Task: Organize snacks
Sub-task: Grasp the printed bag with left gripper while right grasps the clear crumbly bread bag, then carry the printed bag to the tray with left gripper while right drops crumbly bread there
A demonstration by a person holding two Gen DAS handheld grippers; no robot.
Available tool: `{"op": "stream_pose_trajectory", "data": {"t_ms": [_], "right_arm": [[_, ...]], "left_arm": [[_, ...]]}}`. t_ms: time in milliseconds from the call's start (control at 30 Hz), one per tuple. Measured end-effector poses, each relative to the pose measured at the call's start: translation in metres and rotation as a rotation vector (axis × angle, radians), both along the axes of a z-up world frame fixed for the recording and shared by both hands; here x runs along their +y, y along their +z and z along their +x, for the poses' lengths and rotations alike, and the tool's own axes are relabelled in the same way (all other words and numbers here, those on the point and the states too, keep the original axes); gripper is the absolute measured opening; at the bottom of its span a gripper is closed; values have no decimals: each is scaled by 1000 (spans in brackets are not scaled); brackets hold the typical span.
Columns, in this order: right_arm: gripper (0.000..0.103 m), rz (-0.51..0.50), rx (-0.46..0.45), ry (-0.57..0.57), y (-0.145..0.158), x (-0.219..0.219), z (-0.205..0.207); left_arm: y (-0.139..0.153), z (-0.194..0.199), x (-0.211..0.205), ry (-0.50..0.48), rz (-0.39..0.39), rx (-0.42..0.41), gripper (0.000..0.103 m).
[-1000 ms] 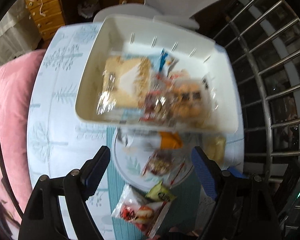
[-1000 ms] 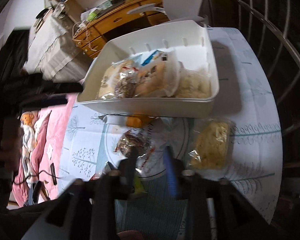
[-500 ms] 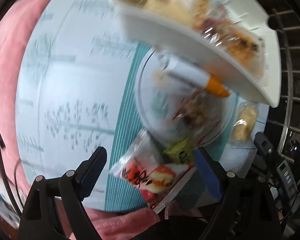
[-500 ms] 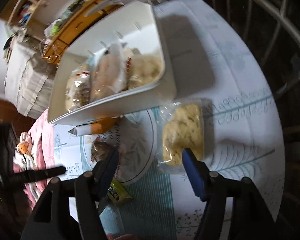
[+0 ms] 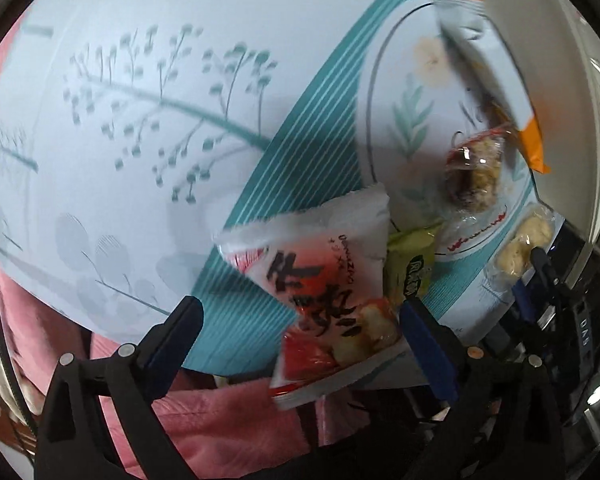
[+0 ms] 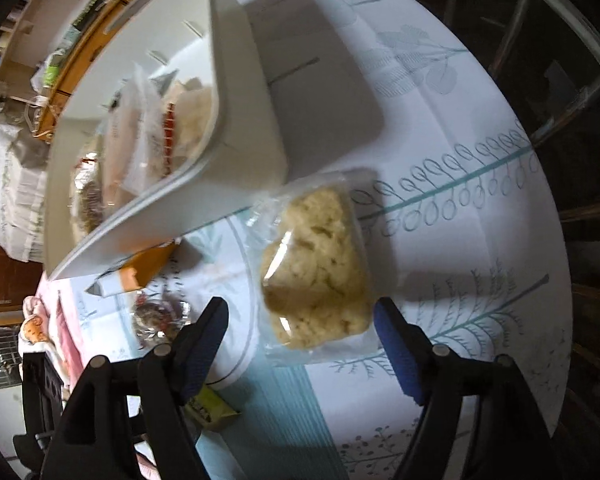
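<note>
My left gripper (image 5: 300, 344) is open, low over the table's front edge, with a red and white snack packet (image 5: 324, 300) lying between its fingers. A small green packet (image 5: 412, 264), a clear-wrapped brown snack (image 5: 474, 172) and an orange and white packet (image 5: 496, 80) lie beyond it. My right gripper (image 6: 300, 340) is open, its fingers either side of a clear bag of pale cookies (image 6: 320, 268) on the tablecloth. The white bin (image 6: 228, 128) holding several snack bags stands just beyond.
The round table (image 5: 140, 120) has a pale cloth with leaf prints and teal stripes. A pink blanket (image 5: 220, 420) lies under the front edge. Metal railing (image 6: 560, 60) runs behind the table on the right. A wooden desk (image 6: 72, 40) stands far left.
My left gripper has dropped and swung down towards the red and white packet at the table edge. My right gripper has opened and moved right, closing in over the cookie bag.
</note>
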State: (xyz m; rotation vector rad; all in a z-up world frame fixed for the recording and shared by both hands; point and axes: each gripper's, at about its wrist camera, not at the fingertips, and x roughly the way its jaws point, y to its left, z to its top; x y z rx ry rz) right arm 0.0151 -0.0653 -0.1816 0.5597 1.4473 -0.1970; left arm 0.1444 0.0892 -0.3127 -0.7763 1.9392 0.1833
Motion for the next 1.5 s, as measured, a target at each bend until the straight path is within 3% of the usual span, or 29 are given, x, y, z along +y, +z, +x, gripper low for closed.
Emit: {"op": "stream_pose_trajectory", "data": {"t_ms": [233,400,467,500,867,1167,1500], "right_arm": [[76,-18,24,-9,-13,4,-7],[75,-34,3,-15,-14,4,-10],[64,-48,-6,-6,-13,5,-9],[62,-53,-9,-4,-12,6,-10],[58,-48,-35,-76,-5,-6,-30],[58,-101,-95,-130,24,-11,-44],[58,-217,-263,-188,79,-28,-45]], "left_arm": [[-8,-2,-4,46,-16,11,95],[-4,6,-11,27,9,3,72],[-3,7,-14,22,8,-1,56],[-2,9,-16,12,9,0,54],[8,25,-21,-32,12,-19,50],[62,57,12,-19,62,-184,49],[118,107,46,12,93,-322,49]]}}
